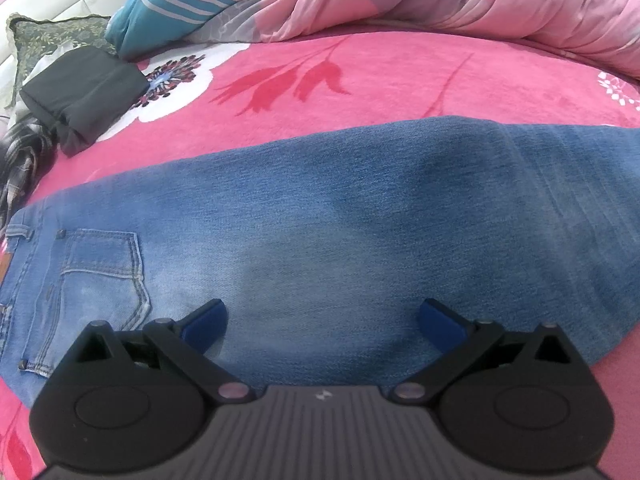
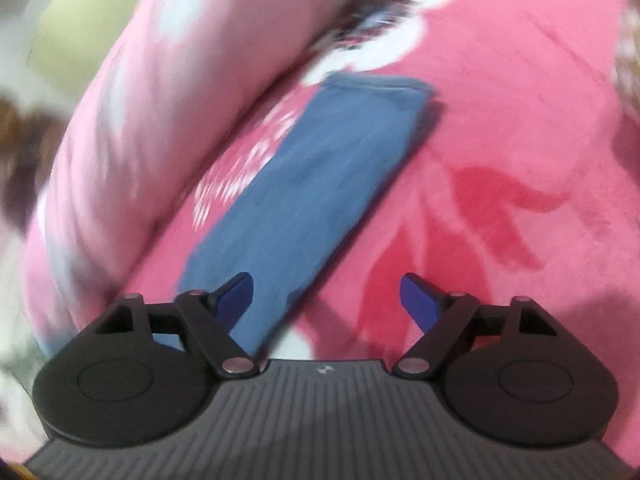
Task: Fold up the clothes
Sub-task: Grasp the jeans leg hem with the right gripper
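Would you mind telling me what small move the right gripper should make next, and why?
Probably bring the open right gripper forward to the jeans' leg hem and close on it. The jeans lie long and flat on the pink blanket, nothing is held, and the open left gripper hovers near the seat.

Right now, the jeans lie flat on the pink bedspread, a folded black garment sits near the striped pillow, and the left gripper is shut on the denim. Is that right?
Not quite. The left gripper is open above the jeans, pinching nothing, as the left wrist view shows. The folded black garment near the striped pillow and the pink bedspread are as you said.
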The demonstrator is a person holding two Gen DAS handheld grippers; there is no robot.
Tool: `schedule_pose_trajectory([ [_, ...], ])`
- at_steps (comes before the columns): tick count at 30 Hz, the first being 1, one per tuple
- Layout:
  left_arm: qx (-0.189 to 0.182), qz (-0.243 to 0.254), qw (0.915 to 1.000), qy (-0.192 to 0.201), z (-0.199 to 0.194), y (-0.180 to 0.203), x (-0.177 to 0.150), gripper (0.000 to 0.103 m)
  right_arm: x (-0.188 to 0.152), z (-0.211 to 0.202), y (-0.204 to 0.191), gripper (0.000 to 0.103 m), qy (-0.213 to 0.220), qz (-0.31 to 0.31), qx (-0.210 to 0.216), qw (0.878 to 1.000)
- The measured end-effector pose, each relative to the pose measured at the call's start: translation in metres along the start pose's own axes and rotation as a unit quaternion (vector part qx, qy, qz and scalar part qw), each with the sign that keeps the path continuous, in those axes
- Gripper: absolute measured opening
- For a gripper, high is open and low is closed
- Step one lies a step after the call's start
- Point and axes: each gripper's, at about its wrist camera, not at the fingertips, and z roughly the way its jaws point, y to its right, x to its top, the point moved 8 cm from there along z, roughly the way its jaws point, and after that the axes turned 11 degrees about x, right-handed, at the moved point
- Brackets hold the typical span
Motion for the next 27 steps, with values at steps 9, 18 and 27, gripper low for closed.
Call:
schedule_pose_trajectory([
  [9,0.001,-0.002,1.0,0.004,0.0,-0.001,-0.001,0.103,0.047,0.026,0.033,0.051,0.038,0.082,0.035,0.995],
  [18,-0.011,0.012,0.9998,0.01,0.003,0.0,0.001,0.103,0.079,0.04,0.054,0.029,0.089,0.126,0.05,0.987],
  [27,-0.021,0.014,0.9994,0.024,0.004,-0.001,0.0,0.103,0.082,0.024,-0.009,0.007,0.095,0.082,0.126,0.984],
])
